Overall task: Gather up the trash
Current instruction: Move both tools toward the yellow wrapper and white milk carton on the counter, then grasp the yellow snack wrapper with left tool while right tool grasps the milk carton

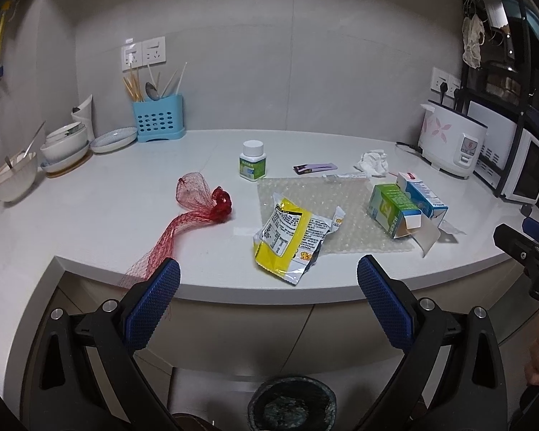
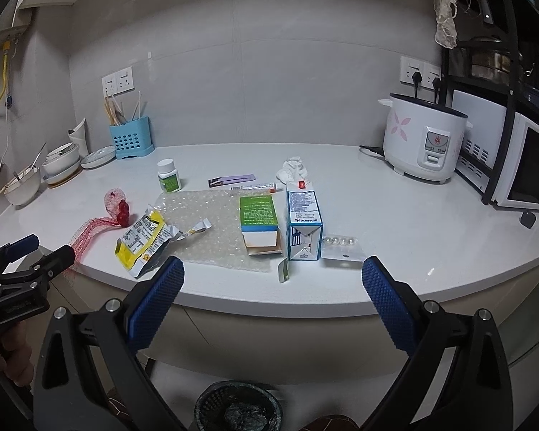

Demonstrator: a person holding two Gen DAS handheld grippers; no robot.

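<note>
Two grippers are in my hands, both held short of the counter edge with nothing between their pads. Left wrist view: my left gripper (image 1: 268, 269) has its jaws spread wide and empty, in front of the white countertop (image 1: 108, 212). On that surface, a red mesh net bag (image 1: 197, 204) lies to the left, its tail hanging over the front edge near my left pad. A yellow snack wrapper (image 1: 291, 237) rests at the front edge, partly on a bubble-wrap sheet (image 1: 341, 197). A green carton (image 1: 391, 212) and a blue carton (image 1: 422, 194) lie side by side on the sheet's right part. A white pill bottle (image 1: 252, 161) stands behind the sheet; a crumpled tissue (image 1: 371, 162) lies further right. A dark waste basket (image 1: 291, 404) sits on the floor below. Right wrist view: my right gripper (image 2: 273, 276) is likewise spread wide and empty, facing the two cartons. A blister pack (image 2: 341, 246) lies just right of the blue carton. The same basket shows below the counter.
</note>
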